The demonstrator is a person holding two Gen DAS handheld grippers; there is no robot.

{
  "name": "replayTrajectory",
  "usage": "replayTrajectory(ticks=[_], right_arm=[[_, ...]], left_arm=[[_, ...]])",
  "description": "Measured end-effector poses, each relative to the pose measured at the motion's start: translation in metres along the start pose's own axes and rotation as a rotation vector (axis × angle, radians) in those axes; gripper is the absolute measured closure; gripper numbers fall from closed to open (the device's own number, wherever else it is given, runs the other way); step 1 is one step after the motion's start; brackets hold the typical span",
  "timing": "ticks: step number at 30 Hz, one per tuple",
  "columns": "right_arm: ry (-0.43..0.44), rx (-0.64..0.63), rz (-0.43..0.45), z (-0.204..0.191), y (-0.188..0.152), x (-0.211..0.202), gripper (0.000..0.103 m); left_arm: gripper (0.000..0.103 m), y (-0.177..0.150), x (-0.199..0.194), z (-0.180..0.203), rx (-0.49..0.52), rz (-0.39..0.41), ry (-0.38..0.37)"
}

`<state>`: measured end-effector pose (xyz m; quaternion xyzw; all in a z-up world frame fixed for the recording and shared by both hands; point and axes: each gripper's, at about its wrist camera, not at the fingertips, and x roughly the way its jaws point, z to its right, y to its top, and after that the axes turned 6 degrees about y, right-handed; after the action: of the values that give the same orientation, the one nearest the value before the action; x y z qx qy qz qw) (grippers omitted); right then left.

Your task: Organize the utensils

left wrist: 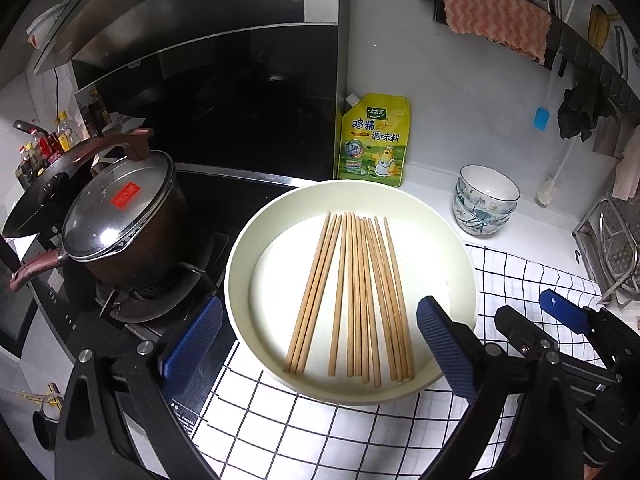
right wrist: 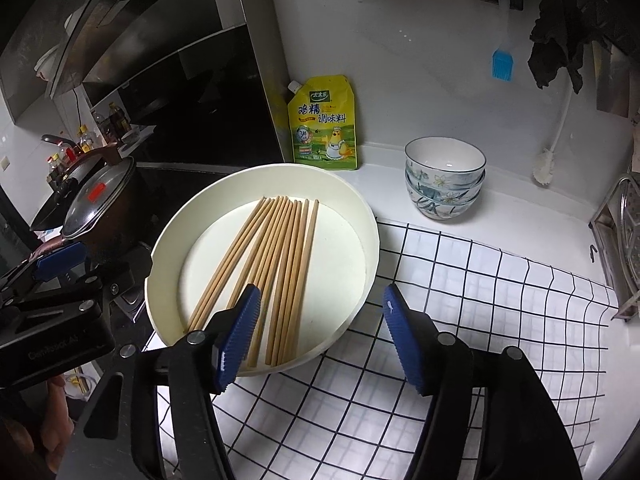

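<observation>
Several wooden chopsticks (left wrist: 356,296) lie side by side in a round cream tray (left wrist: 240,248) on a white checked cloth (left wrist: 320,432). My left gripper (left wrist: 320,344) is open and empty, hovering over the tray's near rim. In the right wrist view the chopsticks (right wrist: 272,272) lie in the same tray (right wrist: 360,216). My right gripper (right wrist: 320,336) is open and empty above the tray's near right rim. The right gripper also shows at the left wrist view's right edge (left wrist: 560,312); the left gripper shows at the right wrist view's left edge (right wrist: 60,264).
A lidded pot (left wrist: 120,224) sits on the stove at left. A yellow seasoning pouch (left wrist: 374,140) leans on the back wall. Stacked floral bowls (right wrist: 444,178) stand to the right of the tray. A wire rack (right wrist: 624,240) is at far right. Utensils and a pink cloth (left wrist: 496,12) hang above.
</observation>
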<state>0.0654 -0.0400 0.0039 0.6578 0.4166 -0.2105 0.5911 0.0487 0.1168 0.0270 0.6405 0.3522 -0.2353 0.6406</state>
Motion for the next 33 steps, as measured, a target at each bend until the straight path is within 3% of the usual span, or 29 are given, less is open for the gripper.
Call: replayTrajectory(ticks=[16, 33], right_arm=[[-0.004, 0.004, 0.015, 0.003, -0.002, -0.019, 0.039], [-0.004, -0.008, 0.030, 0.001, -0.007, -0.031, 0.039]], left_arm=[[0.006, -0.001, -0.014, 0.000, -0.012, -0.017, 0.026], [0.006, -0.004, -0.031, 0.007, 0.001, 0.017, 0.060]])
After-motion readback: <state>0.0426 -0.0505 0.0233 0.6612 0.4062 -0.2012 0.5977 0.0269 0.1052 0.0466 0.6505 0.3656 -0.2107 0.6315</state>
